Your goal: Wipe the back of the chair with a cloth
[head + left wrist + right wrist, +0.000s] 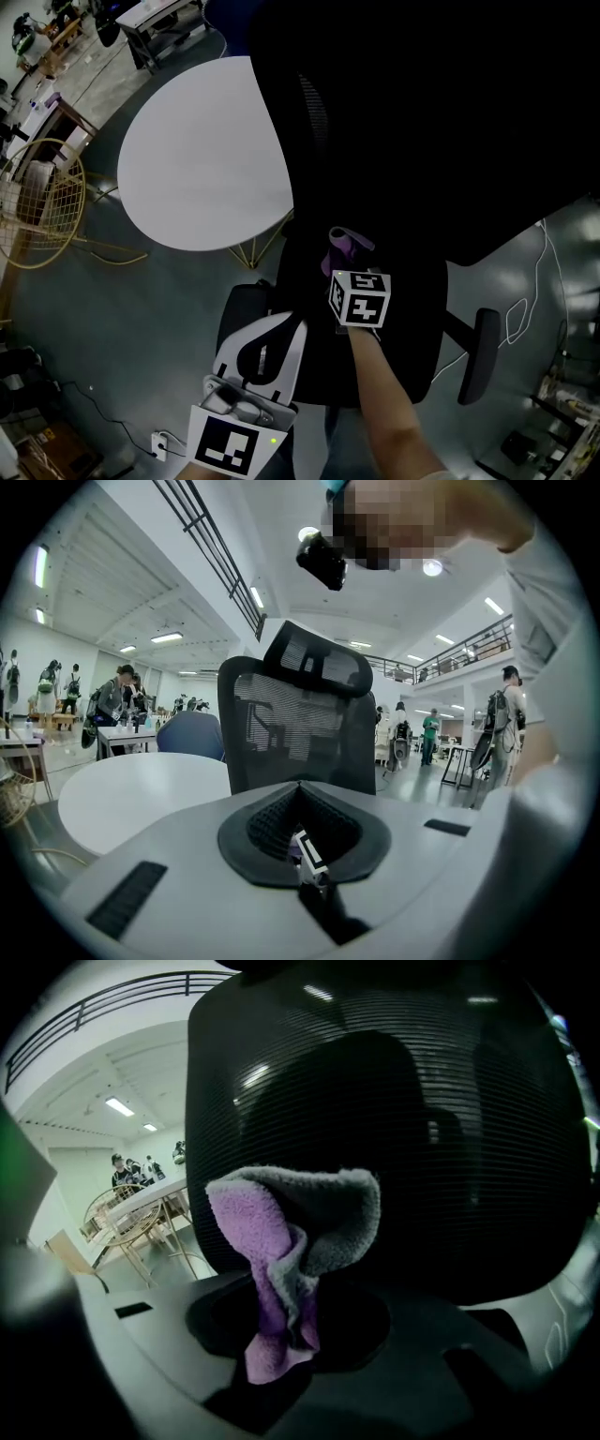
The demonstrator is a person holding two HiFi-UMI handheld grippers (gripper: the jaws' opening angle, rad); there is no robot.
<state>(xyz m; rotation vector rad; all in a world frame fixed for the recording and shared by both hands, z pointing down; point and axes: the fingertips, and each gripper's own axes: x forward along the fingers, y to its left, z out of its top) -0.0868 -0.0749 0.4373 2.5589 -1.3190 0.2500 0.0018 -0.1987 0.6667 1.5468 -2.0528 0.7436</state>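
A black mesh office chair [403,122] fills the middle and right of the head view, seen from above. My right gripper [339,264], marker cube on top, is shut on a purple and grey cloth [343,244] held against the lower chair back. In the right gripper view the cloth [281,1241] bunches up out of the jaws of that gripper [281,1330], right in front of the dark mesh [403,1119]. My left gripper [284,324] hangs low at the left, apart from the chair, jaws together and empty. Its own view [305,841] looks at the chair back [300,733] from a short way off.
A round white table [202,159] stands left of the chair, with a gold wire chair [42,202] beyond it. A black armrest [476,356] juts out right, near a white cable [525,309] on the grey floor. People [112,700] stand at desks in the background.
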